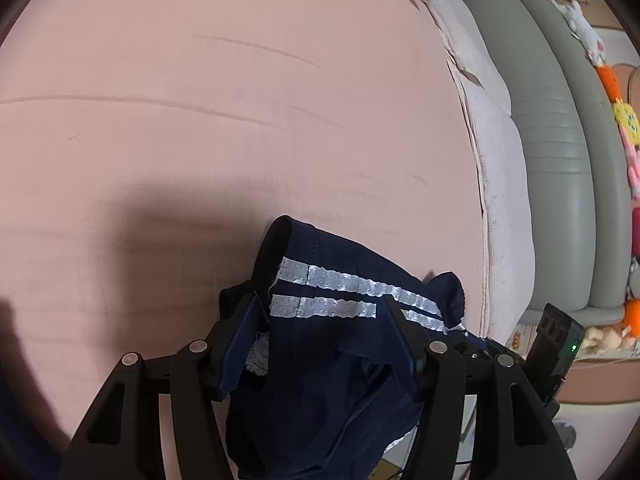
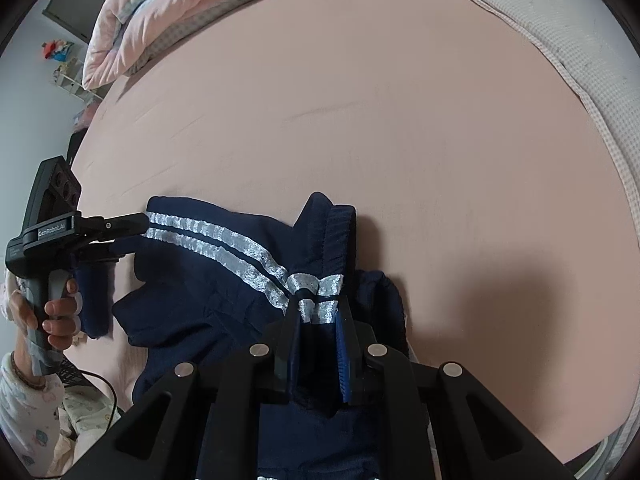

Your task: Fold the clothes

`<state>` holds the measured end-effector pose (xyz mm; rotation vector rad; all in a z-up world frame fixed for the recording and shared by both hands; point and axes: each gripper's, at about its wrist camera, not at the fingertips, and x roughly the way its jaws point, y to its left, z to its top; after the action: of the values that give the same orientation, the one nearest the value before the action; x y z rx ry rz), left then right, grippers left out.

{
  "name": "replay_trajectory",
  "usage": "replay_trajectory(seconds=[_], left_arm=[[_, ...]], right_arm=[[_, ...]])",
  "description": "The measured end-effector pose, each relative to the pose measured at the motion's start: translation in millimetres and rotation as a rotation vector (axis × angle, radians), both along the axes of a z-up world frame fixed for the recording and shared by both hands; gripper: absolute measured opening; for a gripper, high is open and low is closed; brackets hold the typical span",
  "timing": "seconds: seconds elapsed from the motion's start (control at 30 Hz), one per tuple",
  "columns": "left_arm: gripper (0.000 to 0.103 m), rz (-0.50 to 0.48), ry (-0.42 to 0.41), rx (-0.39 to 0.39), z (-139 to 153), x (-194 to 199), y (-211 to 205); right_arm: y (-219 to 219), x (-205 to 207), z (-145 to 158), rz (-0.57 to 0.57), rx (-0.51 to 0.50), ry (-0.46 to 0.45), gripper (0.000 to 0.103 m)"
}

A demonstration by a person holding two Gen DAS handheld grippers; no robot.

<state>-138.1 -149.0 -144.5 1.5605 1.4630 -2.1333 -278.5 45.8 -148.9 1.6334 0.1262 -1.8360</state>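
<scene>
A navy garment with two white side stripes lies crumpled on the pink bed sheet. My left gripper stands open over it; the striped cloth lies loose between the two fingers. In the right wrist view that same left gripper sits at the garment's left end, held by a hand. My right gripper is shut on a bunched fold of the navy garment at the stripes, just below the elastic waistband.
A folded pink quilt lies at the far end of the bed. A white mattress pad and a grey-green padded edge run along the right side, with plush toys beyond. The right tool's black housing sits close by.
</scene>
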Motion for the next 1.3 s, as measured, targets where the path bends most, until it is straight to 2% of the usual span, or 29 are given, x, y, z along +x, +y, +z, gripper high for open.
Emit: replay_trajectory(seconds=[0.17, 0.37, 0.4, 0.43, 0.47, 0.53, 0.67, 0.83, 1.1, 1.3], left_arm=[[0.057, -0.027, 0.024, -0.044, 4, 2, 2], [0.057, -0.089, 0.033, -0.151, 6, -10, 16], [0.050, -0.101, 0.026, -0.170, 6, -12, 18], [0.031, -0.113, 0.018, -0.189, 6, -15, 20], [0.024, -0.125, 0.009, -0.209, 6, -17, 22], [0.019, -0.152, -0.013, -0.240, 4, -21, 26], [0.017, -0.171, -0.007, -0.254, 1, -26, 30], [0.017, -0.166, -0.011, -0.229, -4, -35, 25], [0.017, -0.173, -0.014, -0.225, -8, -57, 23], [0.017, -0.150, 0.000, -0.210, -16, -78, 40]], right_arm=[[8, 2, -4, -0.006, -0.006, -0.016, 0.014], [16, 5, -10, -0.015, -0.030, -0.035, 0.014], [17, 5, -10, -0.017, -0.036, -0.037, 0.014], [18, 4, -11, -0.021, -0.044, -0.038, 0.014], [19, 4, -11, -0.023, -0.050, -0.038, 0.014], [21, 2, -11, -0.027, -0.057, -0.040, 0.015], [30, -5, -7, -0.062, -0.078, -0.046, 0.020], [30, -11, -5, -0.080, -0.128, -0.094, 0.034], [27, -22, -12, -0.163, -0.191, -0.184, 0.034], [23, -30, -15, -0.183, -0.197, -0.203, 0.034]])
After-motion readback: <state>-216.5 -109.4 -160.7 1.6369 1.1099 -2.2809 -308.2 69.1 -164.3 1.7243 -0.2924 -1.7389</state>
